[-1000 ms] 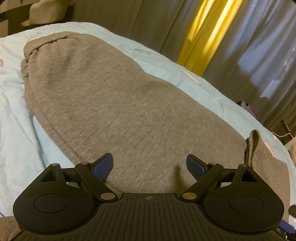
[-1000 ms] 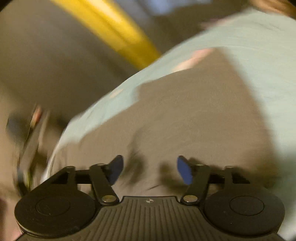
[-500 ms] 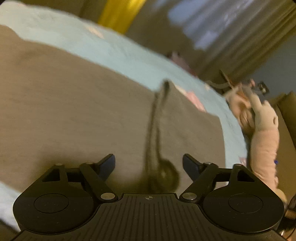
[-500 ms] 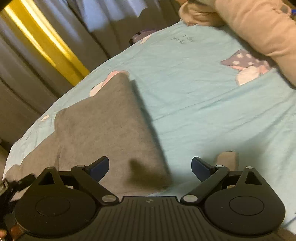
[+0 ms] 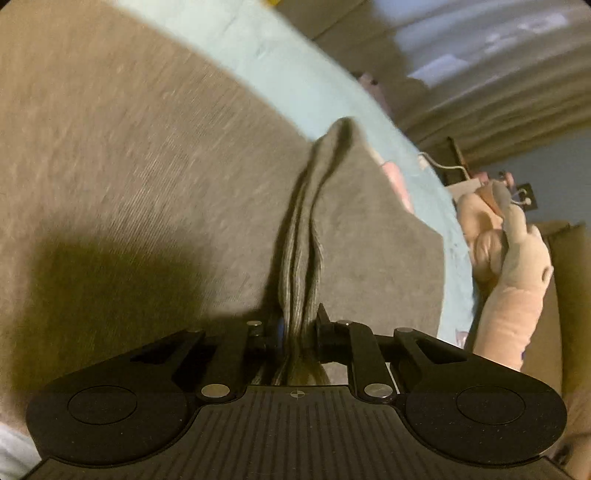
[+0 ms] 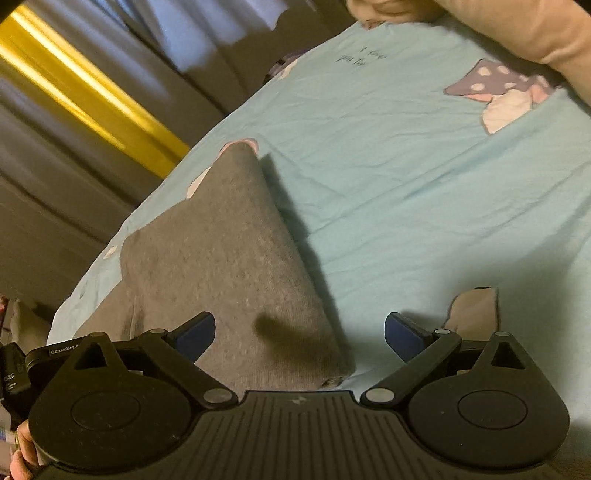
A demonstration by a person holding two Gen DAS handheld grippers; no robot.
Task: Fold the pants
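Grey pants [image 5: 129,155] lie spread on a light blue bed sheet [image 5: 306,77]. In the left wrist view my left gripper [image 5: 300,328] is shut on a raised fold of the pants [image 5: 306,236], which runs as a ridge away from the jaws. In the right wrist view my right gripper [image 6: 300,332] is open and empty, low over the end of the pants [image 6: 229,258], with the fabric corner between its blue fingertips [image 6: 195,330].
The sheet [image 6: 406,155] has mushroom prints. Pink plush toys [image 5: 517,266] lie at the bed's right side, and one [image 6: 517,26] at the far edge. Curtains with a yellow strip [image 6: 92,107] hang behind the bed.
My left gripper has closed on a fold of the pants and the fabric now rises into a ridge. My right gripper has stayed open and crept slightly closer to the pants' end.
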